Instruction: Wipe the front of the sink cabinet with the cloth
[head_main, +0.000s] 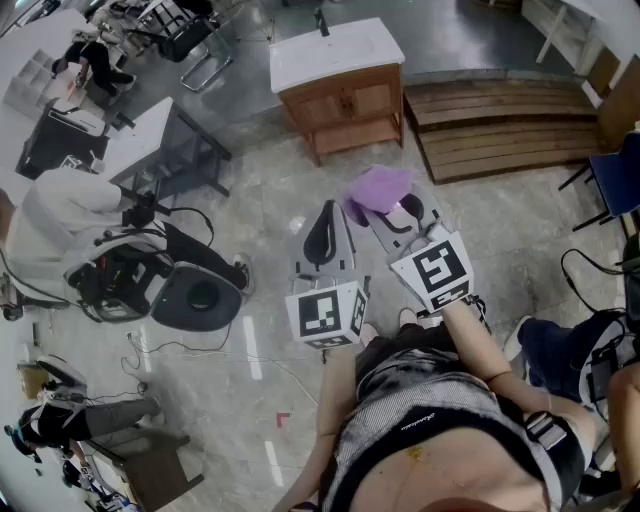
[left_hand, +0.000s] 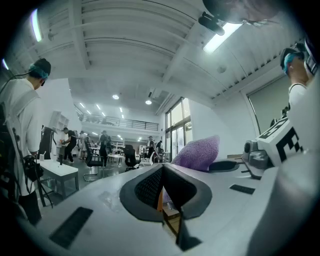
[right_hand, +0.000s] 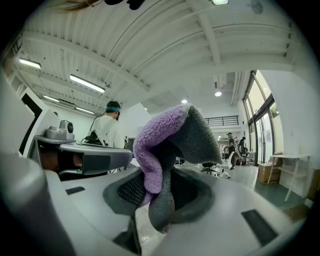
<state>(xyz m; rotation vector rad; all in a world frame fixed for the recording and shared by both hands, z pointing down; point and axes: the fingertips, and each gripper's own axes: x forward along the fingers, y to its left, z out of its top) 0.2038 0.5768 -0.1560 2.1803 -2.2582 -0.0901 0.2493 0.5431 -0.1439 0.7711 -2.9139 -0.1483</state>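
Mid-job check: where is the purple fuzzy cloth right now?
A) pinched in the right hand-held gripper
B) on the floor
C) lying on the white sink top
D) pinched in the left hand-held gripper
A: the right hand-held gripper is shut on the purple fuzzy cloth.

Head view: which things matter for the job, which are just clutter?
Job: purple cloth, clamped in right gripper; sink cabinet, ahead, not yet touched.
Lying about: slatted wooden platform; white table; blue chair.
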